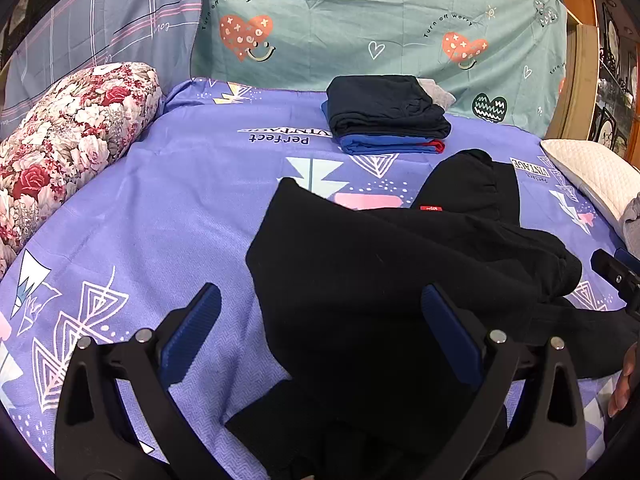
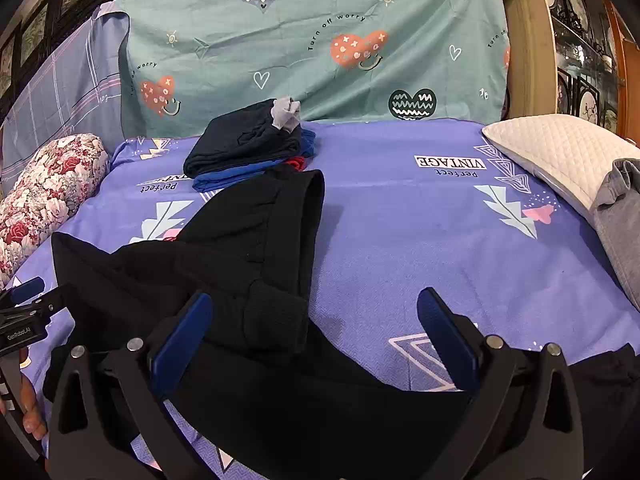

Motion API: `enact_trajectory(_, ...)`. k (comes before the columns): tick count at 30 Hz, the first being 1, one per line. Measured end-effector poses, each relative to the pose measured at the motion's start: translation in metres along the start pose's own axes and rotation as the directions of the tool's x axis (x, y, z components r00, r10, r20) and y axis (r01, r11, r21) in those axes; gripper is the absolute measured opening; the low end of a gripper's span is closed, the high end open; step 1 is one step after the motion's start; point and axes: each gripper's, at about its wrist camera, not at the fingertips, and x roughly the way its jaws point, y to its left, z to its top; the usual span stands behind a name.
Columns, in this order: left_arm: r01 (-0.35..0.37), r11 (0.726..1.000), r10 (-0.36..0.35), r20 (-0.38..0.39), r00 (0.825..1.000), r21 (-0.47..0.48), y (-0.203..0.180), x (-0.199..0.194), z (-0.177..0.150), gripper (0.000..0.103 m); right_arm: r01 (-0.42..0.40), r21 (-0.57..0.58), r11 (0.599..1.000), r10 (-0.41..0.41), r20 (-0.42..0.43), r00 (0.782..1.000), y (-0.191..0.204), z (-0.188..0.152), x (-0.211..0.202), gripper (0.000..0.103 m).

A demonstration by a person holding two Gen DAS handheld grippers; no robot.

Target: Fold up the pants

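Black pants (image 1: 380, 264) lie crumpled on the purple bedsheet (image 1: 168, 200), with a small red tag near the waistband. In the left wrist view my left gripper (image 1: 320, 300) hovers over the pants' left part, open, blue pads wide apart with cloth below them but not pinched. In the right wrist view the same pants (image 2: 224, 264) spread to the left, a ribbed cuff lying near the middle. My right gripper (image 2: 316, 304) stands open above the cuff and the sheet (image 2: 400, 240). Each gripper shows at the other view's edge: the right gripper (image 1: 616, 276) and the left gripper (image 2: 28, 304).
A stack of folded dark and blue clothes (image 1: 388, 120) sits at the back of the bed. A floral bolster (image 1: 68, 140) lies at the left, a white quilted pillow (image 2: 560, 156) and a grey garment (image 2: 620, 216) at the right. A green heart-print sheet (image 1: 360, 24) hangs behind.
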Motion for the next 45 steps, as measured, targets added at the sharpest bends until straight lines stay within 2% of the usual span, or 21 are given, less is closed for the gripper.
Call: enact_trajectory(45, 0.001, 1.0, -0.001, 0.001, 1.0, -0.004, 0.0009, 0.0004, 0.0007, 0.101, -0.009, 0.027, 1.0, 0.009, -0.006, 1.0, -0.0033, -0.0006, 0.0004, 0.102)
